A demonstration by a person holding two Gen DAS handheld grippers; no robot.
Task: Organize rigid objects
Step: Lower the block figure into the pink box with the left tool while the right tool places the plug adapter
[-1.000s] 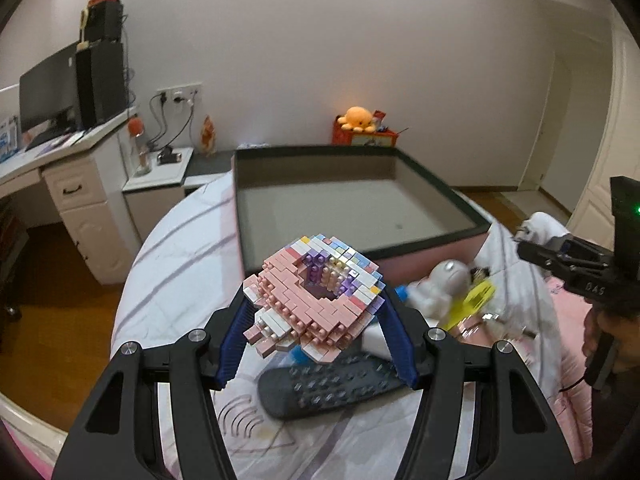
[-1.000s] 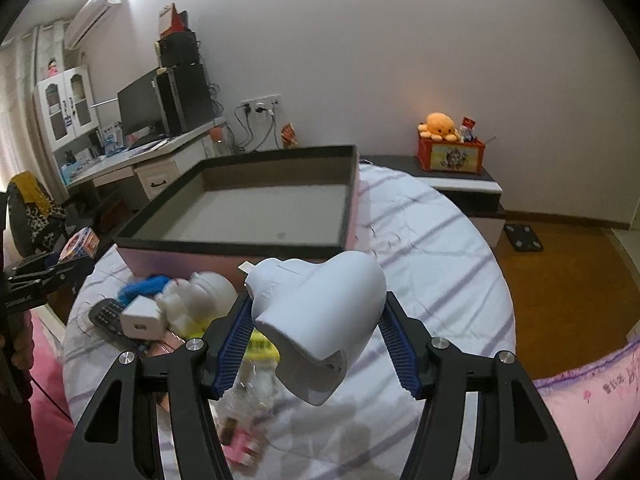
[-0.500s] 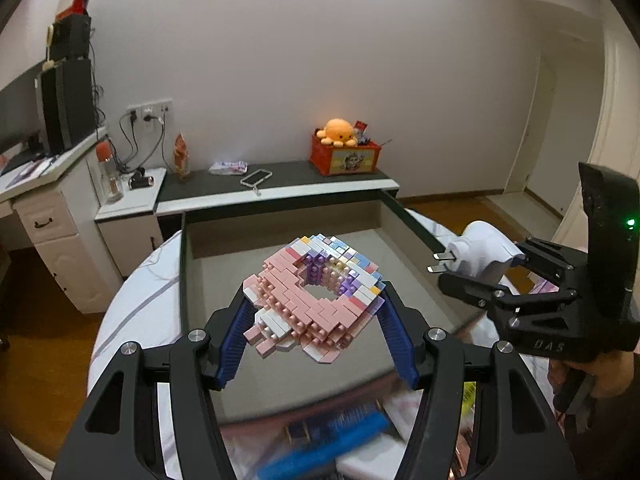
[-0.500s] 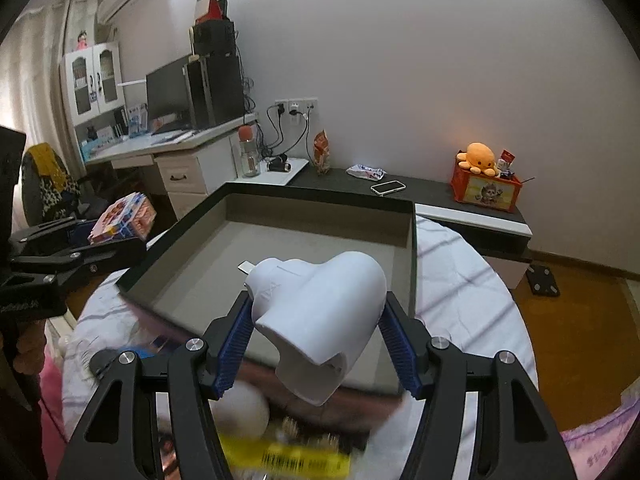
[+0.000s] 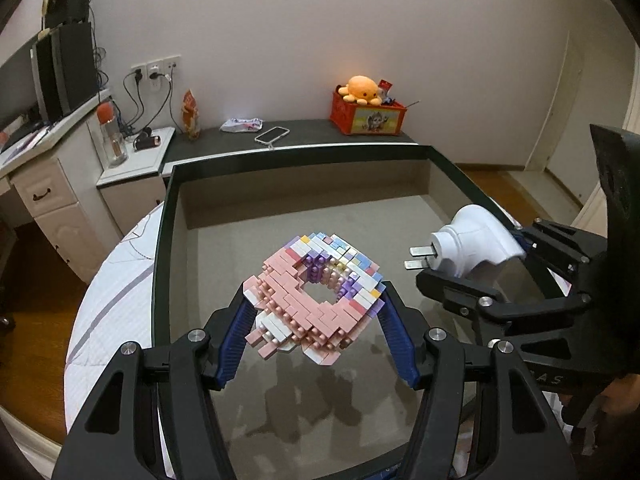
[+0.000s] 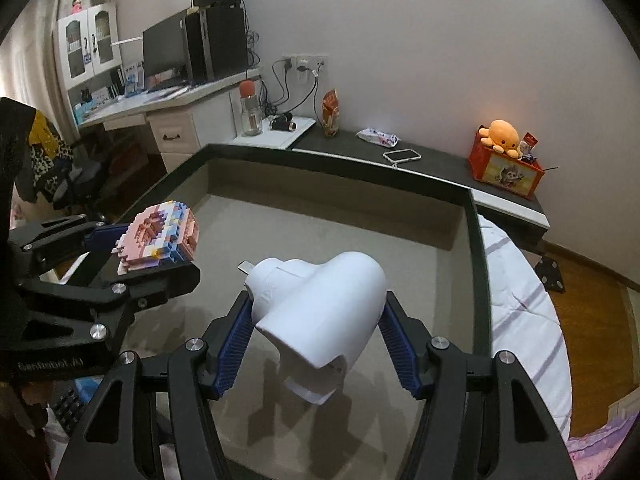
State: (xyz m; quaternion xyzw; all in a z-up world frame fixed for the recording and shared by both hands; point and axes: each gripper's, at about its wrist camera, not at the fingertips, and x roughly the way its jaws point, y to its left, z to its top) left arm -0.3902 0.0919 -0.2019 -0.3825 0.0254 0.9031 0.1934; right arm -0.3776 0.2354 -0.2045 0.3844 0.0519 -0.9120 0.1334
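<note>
Two hand-held tools hang side by side over a large shallow box (image 5: 168, 216) with a dark rim and a grey felt-like floor, which sits on a bed with a white striped cover (image 6: 520, 320). The left tool (image 5: 316, 312) is clamped by its blue pads on a pastel brick model (image 5: 316, 292), a ring of small pink, white and purple blocks with a hole through its middle; the ring is tilted, its open face turned up and toward the box's far wall. It hangs above the box floor, nearer the near rim, and throws a shadow below. The right tool (image 6: 316, 312) is clamped on a white plug adapter (image 6: 320, 304), a rounded plastic body whose long axis runs from the near right to the far left, with its two flat metal prongs (image 5: 418, 258) pointing toward the left tool. It too hangs above the floor, close to the box's right wall. Both tools slope downward into the box. Part of a hand shows beneath the right tool's black body at the frame edge.
</note>
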